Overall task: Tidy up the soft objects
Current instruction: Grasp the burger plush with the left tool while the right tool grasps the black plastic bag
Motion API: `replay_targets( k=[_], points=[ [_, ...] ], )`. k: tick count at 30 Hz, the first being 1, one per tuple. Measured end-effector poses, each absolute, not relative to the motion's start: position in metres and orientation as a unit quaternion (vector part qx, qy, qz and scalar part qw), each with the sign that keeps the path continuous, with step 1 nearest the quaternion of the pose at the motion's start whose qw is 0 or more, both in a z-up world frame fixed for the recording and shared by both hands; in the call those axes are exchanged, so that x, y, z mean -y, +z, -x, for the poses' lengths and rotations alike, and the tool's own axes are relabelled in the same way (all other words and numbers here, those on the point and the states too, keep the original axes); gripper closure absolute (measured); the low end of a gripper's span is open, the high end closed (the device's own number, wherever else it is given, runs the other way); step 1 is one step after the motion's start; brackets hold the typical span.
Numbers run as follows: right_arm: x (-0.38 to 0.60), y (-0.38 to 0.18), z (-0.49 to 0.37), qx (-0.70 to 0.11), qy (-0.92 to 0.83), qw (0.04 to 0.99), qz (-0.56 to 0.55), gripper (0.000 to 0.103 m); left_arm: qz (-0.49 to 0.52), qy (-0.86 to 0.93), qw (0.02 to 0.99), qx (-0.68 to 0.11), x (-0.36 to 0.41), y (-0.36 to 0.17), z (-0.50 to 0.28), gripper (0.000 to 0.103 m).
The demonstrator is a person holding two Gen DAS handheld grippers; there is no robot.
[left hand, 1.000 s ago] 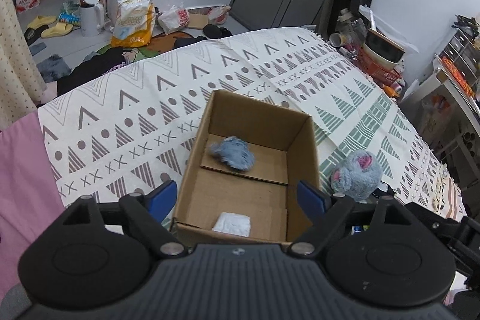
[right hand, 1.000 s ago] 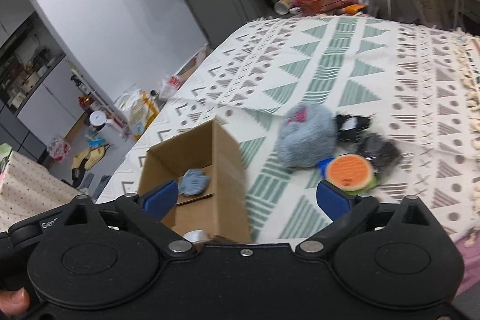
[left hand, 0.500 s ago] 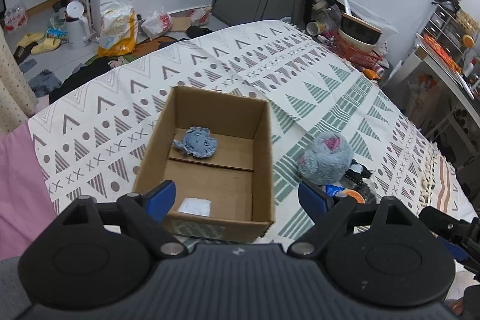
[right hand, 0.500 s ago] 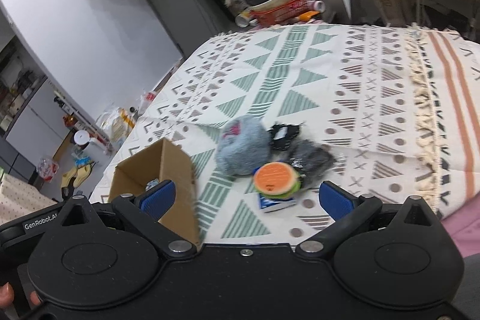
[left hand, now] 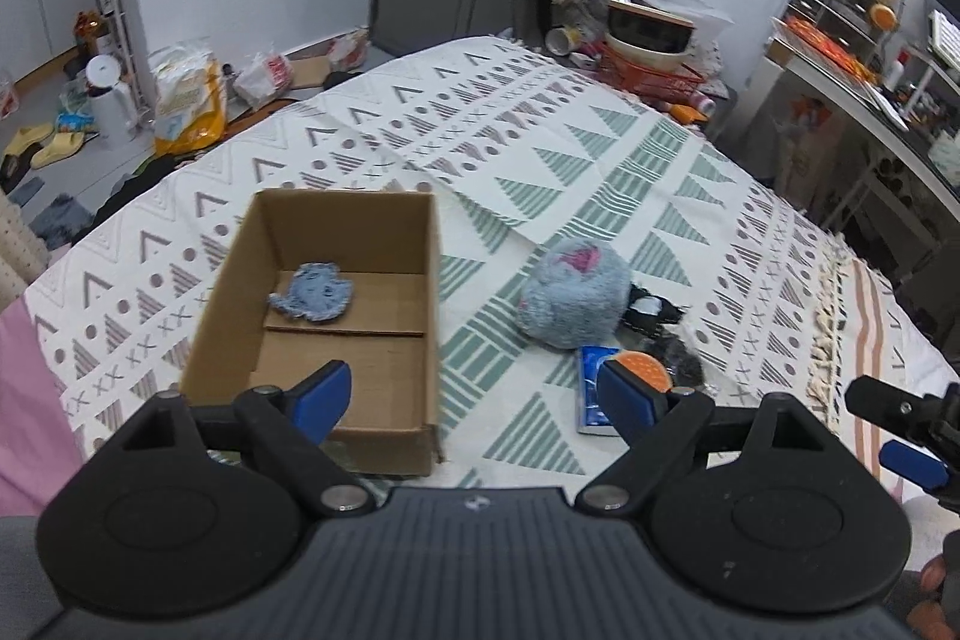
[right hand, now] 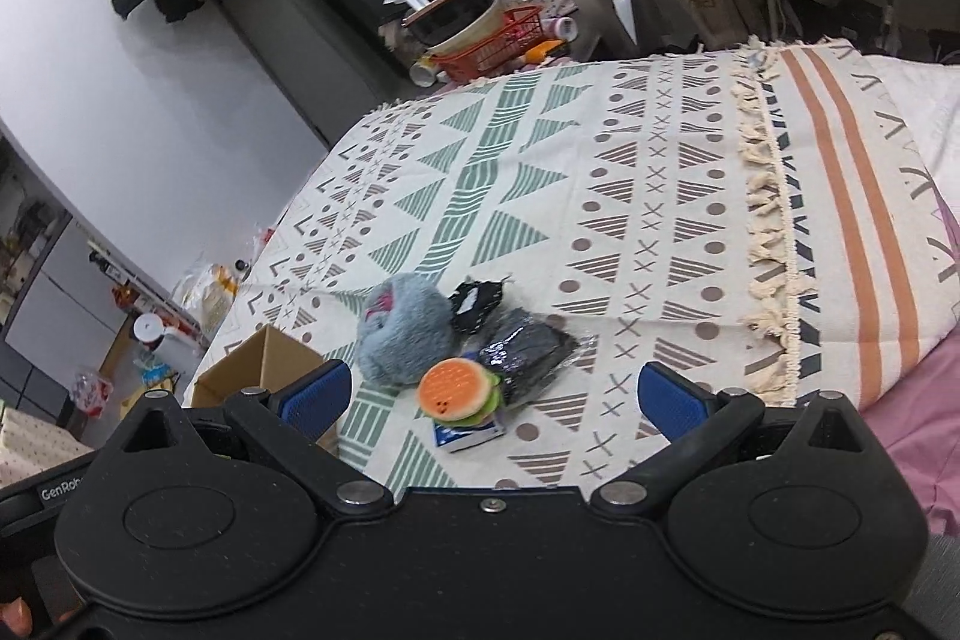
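An open cardboard box (left hand: 384, 220) sits on the patterned bedspread (left hand: 540, 142) and holds a flat blue plush patch (left hand: 313, 291). To its right lie a fluffy grey-blue plush (left hand: 570, 293), an orange burger toy (left hand: 643, 371) on a blue packet (left hand: 591, 391), and dark wrapped items (left hand: 654, 311). My left gripper (left hand: 471, 395) is open, held above the box's near right corner. My right gripper (right hand: 492, 397) is open, with the burger toy (right hand: 456, 391), grey-blue plush (right hand: 403, 334) and dark packets (right hand: 528, 352) ahead of its fingers.
A fringe (right hand: 768, 244) and orange stripes mark the bedspread's edge, with pink bedding (right hand: 912, 400) beyond. Bags (left hand: 186, 100), slippers and a white jug (left hand: 111, 100) lie on the floor past the bed. A red basket (left hand: 651, 70) with bowls and a cluttered desk (left hand: 852, 76) stand on the far right.
Both grippers have drawn back and swung right. The box now lies further left in the left wrist view, and the pile of soft toys sits centred in the right wrist view.
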State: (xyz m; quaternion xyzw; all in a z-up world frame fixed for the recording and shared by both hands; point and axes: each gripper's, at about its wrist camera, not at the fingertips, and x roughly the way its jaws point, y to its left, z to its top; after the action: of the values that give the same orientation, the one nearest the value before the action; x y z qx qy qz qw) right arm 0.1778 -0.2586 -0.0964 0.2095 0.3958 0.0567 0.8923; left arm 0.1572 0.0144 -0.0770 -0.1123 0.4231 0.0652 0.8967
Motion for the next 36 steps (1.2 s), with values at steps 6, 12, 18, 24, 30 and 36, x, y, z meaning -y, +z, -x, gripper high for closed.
replay_targets(
  k=[6, 12, 18, 24, 30, 36],
  points=[
    [0.285, -0.109, -0.189, -0.405, 0.037, 0.879, -0.250, 0.001, 0.104, 0.062, 0.893, -0.433, 0.008, -0.083, -0.169, 0.015],
    [0.298, -0.121, -0.201, -0.405, 0.040, 0.871, -0.277, 0.001, 0.089, 0.057, 0.892, -0.440, 0.029, -0.091, -0.182, 0.015],
    [0.296, -0.141, -0.211, -0.398, 0.066, 0.867, -0.292, 0.001, 0.084, 0.049, 0.891, -0.444, 0.043, -0.103, -0.196, 0.015],
    [0.296, -0.158, -0.225, -0.412, 0.068, 0.858, -0.300, 0.000, 0.079, 0.037, 0.883, -0.460, 0.056, -0.125, -0.214, 0.015],
    [0.295, -0.169, -0.233, -0.427, 0.076, 0.846, -0.308, 0.000, 0.075, 0.024, 0.878, -0.472, 0.072, -0.142, -0.230, 0.015],
    [0.296, -0.186, -0.246, -0.449, 0.069, 0.832, -0.319, 0.000, 0.070, 0.019, 0.870, -0.488, 0.087, -0.163, -0.247, 0.015]
  ],
)
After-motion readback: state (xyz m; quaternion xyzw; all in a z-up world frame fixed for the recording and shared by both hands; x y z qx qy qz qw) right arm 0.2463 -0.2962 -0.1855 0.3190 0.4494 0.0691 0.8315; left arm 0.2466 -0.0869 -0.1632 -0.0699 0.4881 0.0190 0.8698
